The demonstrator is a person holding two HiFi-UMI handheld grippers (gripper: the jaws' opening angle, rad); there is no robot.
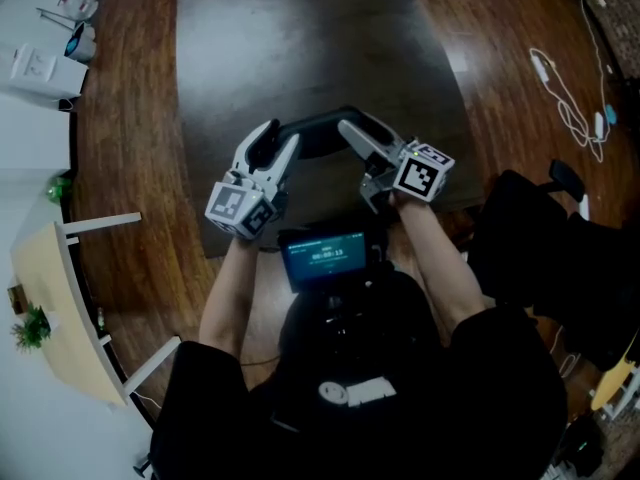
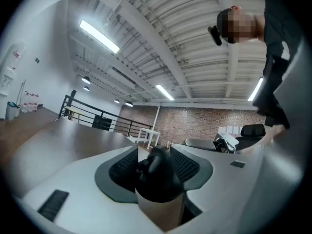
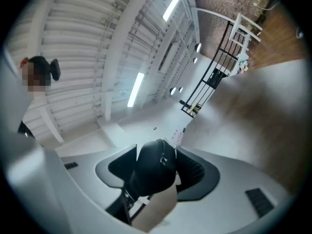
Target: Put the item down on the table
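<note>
Black headphones (image 1: 318, 133), over dark table (image 1: 300, 38): probably light, springy band, soft cups. Grip: left gripper (image 1: 278, 140), right gripper (image 1: 358, 140), each part-open, clamped on one earcup, the soundest hold.

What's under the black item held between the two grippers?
The dark table lies under the item. The strip directly beneath it is covered, so whether they touch can't be judged.

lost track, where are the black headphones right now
Head view, centre: the black headphones span from left gripper to right gripper, over the dark table.
</note>
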